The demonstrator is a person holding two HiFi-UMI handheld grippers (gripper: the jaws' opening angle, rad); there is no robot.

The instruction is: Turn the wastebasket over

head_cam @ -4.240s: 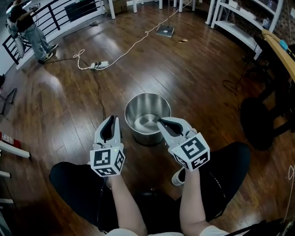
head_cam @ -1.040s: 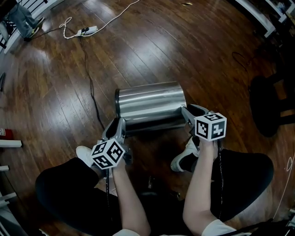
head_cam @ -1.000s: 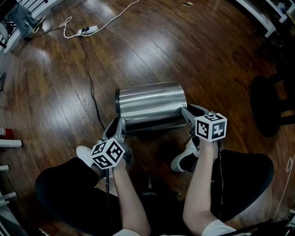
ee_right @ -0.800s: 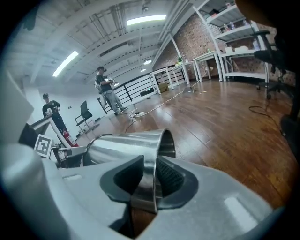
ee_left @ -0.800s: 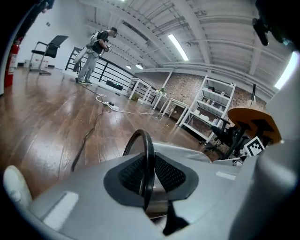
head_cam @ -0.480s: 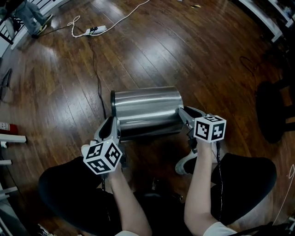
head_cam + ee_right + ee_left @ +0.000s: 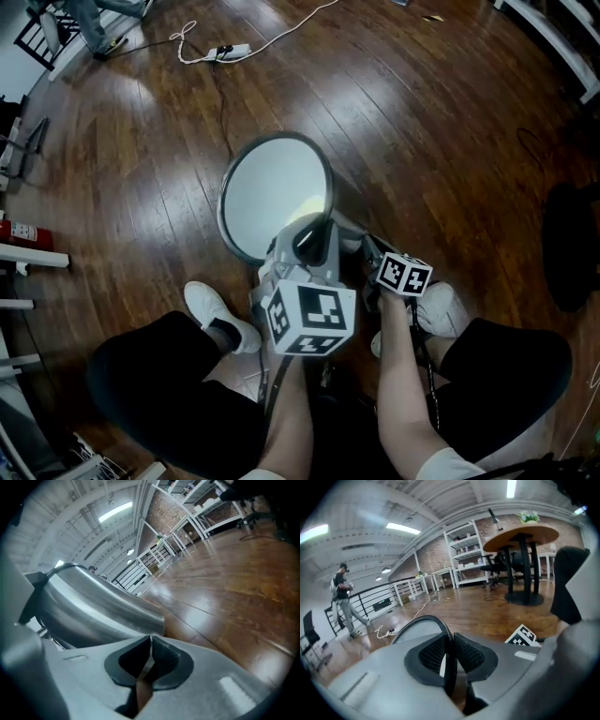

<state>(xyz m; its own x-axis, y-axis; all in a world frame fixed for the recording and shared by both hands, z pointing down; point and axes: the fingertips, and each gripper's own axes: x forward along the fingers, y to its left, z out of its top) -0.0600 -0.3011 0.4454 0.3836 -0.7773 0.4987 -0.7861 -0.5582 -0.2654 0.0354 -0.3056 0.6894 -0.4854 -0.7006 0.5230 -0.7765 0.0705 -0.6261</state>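
Note:
The steel wastebasket (image 7: 277,192) is tipped so that its pale round base with a black ring faces up at me. My left gripper (image 7: 315,230) is at the near edge of that base. In the left gripper view its pads (image 7: 433,652) press on the black ring (image 7: 436,623). My right gripper (image 7: 367,244) sits lower, to the right, beside the shiny wall (image 7: 93,606). Its jaws (image 7: 150,653) are shut, with only a thin pale sliver between the pads; I cannot tell what that sliver is. The basket's mouth is hidden underneath.
My two white shoes (image 7: 211,305) (image 7: 441,305) stand close beside the basket on the wood floor. A power strip with a white cable (image 7: 230,49) lies far off. A dark chair base (image 7: 572,244) is at the right. A person (image 7: 342,597) stands by a railing; a round table (image 7: 525,531) is beyond.
The basket has swung from lying on its side to base-up. My left gripper rose and rolled with the base ring. My right gripper sank and its jaws closed.

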